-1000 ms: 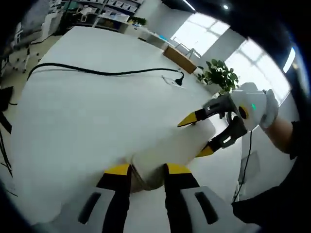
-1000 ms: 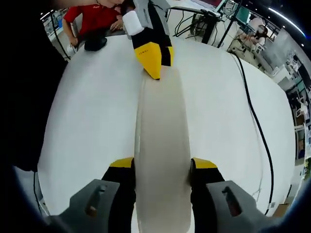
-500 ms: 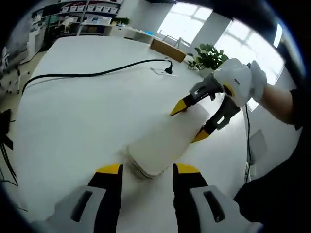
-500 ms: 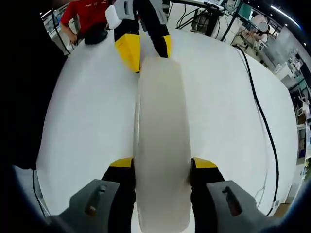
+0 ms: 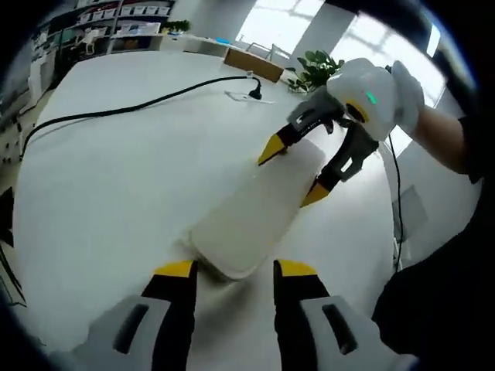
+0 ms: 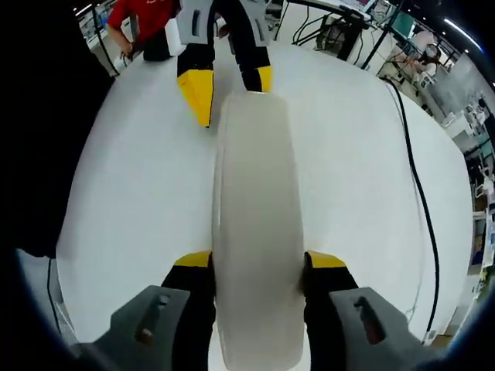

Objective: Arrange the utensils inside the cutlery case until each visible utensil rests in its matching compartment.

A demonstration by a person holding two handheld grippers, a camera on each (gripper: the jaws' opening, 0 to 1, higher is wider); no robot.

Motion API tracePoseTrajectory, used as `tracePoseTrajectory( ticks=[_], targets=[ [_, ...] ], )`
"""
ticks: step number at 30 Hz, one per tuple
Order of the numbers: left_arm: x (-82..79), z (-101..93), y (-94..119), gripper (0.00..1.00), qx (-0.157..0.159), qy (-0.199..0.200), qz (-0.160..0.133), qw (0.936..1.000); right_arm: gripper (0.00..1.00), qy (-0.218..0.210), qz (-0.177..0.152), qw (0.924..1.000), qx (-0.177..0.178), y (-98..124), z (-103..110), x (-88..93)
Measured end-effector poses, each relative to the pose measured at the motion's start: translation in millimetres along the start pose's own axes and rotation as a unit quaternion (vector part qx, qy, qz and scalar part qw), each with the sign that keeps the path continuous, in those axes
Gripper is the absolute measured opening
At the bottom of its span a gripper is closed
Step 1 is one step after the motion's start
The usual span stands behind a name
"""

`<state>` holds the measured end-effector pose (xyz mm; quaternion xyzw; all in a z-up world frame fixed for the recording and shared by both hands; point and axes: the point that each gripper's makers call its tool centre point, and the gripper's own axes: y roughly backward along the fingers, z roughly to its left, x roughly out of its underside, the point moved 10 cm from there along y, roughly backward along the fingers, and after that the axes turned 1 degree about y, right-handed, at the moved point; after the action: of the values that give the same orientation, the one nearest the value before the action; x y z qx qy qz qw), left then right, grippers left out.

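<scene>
A cream oblong cutlery case (image 5: 259, 212) lies lengthwise on the white table (image 5: 100, 193); its inside is hidden. My right gripper (image 6: 259, 259) is shut on one end of the case (image 6: 255, 193), a jaw pressed on each long side. The left gripper view shows that gripper (image 5: 292, 171) clamped on the far end, held by a gloved hand. My left gripper (image 5: 235, 270) stands open at the near end, its yellow tips on either side of the case's rounded edge and not touching it. In the right gripper view it (image 6: 230, 85) comes in from the top.
A black cable (image 5: 131, 108) runs across the far table to a plug (image 5: 251, 93). A cardboard box (image 5: 251, 63) and a potted plant (image 5: 317, 69) stand beyond. A person in red (image 6: 143, 15) sits at the table's far edge. Another cable (image 6: 410, 193) crosses the right side.
My left gripper has let go of the case's end, opened, and drawn back slightly. The right gripper has kept its hold on the case.
</scene>
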<state>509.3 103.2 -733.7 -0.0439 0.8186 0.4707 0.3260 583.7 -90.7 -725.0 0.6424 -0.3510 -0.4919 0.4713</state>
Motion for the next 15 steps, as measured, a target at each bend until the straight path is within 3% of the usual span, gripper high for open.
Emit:
tracePoseTrajectory(
  ticks=[3, 7, 15],
  targets=[
    [-3.4, -2.3, -1.6, 0.38, -0.005, -0.009, -0.001, 0.9999, 0.43, -0.005, 0.000, 1.0000, 0.000, 0.3, 1.4, 0.5],
    [-3.5, -5.0, -3.4, 0.37, -0.007, -0.019, -0.001, 0.9998, 0.44, -0.045, -0.006, 0.9988, -0.020, -1.7, -0.9, 3.9],
    [-5.9, -1.2, -4.0, 0.29, -0.024, -0.019, 0.003, 0.9995, 0.43, -0.052, 0.003, 0.9985, -0.015, -1.3, 1.5, 1.8]
  ],
)
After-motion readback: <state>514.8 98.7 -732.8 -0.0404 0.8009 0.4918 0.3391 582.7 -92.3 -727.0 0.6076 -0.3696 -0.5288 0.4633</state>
